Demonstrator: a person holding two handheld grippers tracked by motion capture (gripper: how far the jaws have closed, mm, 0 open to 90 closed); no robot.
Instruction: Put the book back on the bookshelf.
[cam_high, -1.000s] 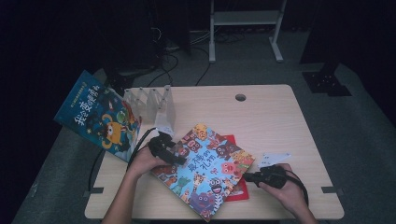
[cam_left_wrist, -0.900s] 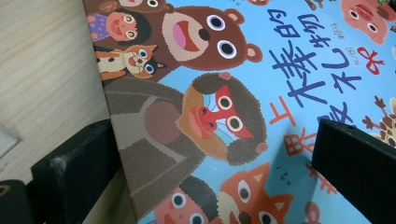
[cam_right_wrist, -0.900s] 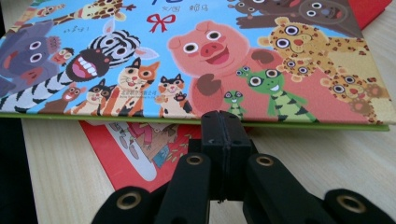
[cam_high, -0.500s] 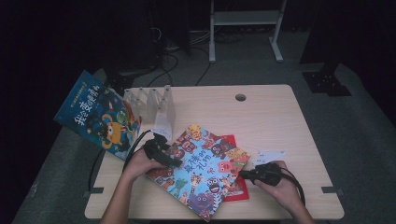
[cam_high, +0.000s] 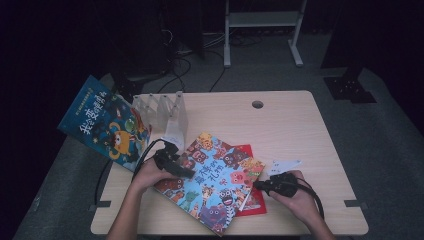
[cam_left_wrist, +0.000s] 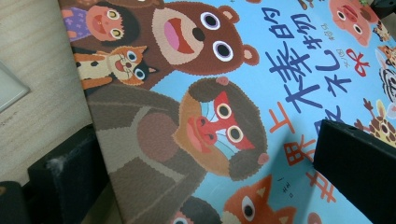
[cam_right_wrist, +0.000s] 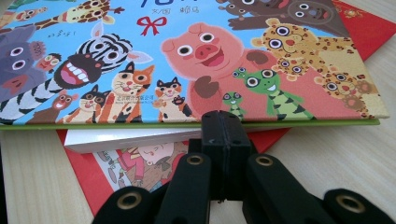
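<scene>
High view: the left gripper (cam_high: 187, 173) straddles the near-left edge of the blue hardcover picture book with cartoon animals (cam_high: 215, 182), jaws spread, pads not visibly pressing. Just ahead of the right gripper (cam_high: 257, 184), clenched empty, that book's cover overlaps a red book (cam_right_wrist: 373, 25).

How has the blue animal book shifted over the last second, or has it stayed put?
Yes. The blue animal book has slid left and turned, uncovering more of the red book beneath, which stayed put. The left gripper straddles its left edge.
</scene>
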